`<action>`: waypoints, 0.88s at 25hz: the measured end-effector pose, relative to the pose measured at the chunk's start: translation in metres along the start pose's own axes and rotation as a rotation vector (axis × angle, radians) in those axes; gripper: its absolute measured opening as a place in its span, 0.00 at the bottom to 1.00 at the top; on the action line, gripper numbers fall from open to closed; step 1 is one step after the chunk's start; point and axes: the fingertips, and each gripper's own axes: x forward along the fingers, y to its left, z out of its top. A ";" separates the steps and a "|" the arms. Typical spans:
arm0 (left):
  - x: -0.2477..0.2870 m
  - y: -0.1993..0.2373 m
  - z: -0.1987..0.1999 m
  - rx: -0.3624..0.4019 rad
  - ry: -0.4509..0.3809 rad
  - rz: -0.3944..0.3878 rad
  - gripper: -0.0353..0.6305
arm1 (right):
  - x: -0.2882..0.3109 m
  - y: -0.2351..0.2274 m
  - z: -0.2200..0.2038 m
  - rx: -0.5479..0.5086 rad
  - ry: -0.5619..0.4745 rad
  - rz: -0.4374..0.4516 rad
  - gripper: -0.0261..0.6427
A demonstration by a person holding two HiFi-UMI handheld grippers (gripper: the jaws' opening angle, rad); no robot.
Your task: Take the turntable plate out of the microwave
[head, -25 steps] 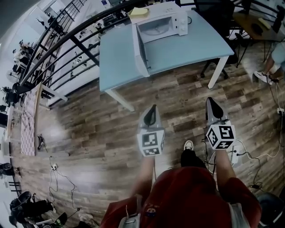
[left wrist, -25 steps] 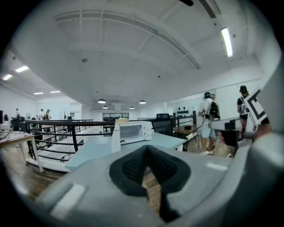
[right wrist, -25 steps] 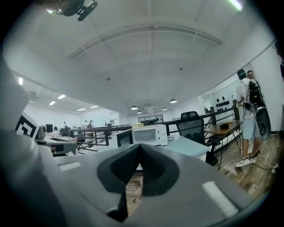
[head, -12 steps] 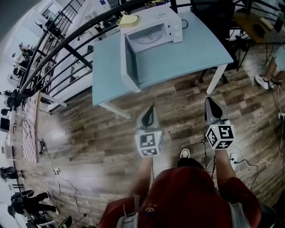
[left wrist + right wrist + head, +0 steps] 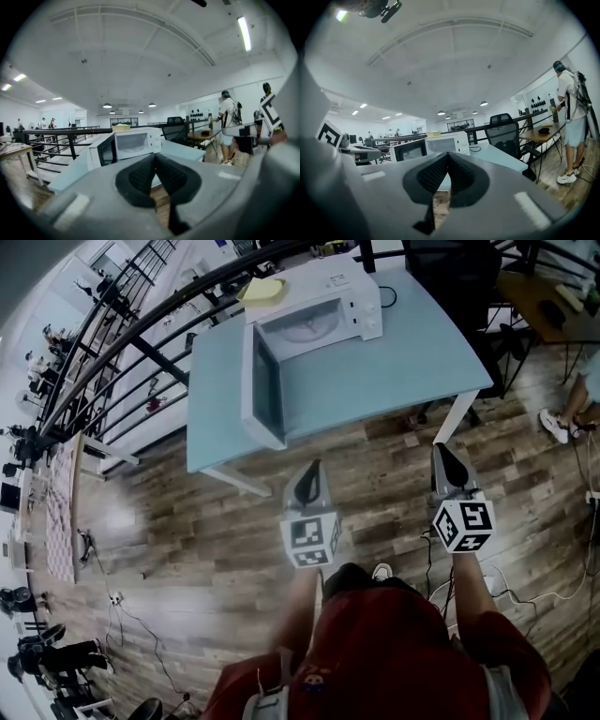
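Observation:
A white microwave stands at the far side of a light blue table, with its door swung open to the left. The pale turntable plate lies inside the cavity. My left gripper and right gripper hover over the wooden floor, short of the table's near edge, both shut and empty. In the left gripper view the microwave sits just above the shut left gripper. The right gripper view shows the microwave beyond the shut right gripper.
A yellow object lies on top of the microwave. A black office chair stands behind the table, and a black railing runs to its left. A person stands at a desk on the right. Cables trail on the floor.
The table and microwave have come closer and shifted left in the head view as the person walks toward them. Both grippers stay shut and keep their spacing.

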 end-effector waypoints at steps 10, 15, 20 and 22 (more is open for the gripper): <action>0.069 0.022 -0.012 -0.018 0.008 -0.009 0.05 | 0.069 -0.009 -0.010 -0.020 0.026 0.006 0.04; 0.117 0.047 -0.008 -0.029 0.014 -0.019 0.05 | 0.126 -0.019 -0.004 -0.013 0.035 -0.001 0.04; 0.167 0.081 -0.005 -0.032 0.024 -0.020 0.05 | 0.193 -0.011 -0.001 -0.030 0.055 0.024 0.04; 0.185 0.095 -0.004 -0.030 0.033 -0.020 0.05 | 0.217 -0.007 0.000 -0.035 0.064 0.031 0.04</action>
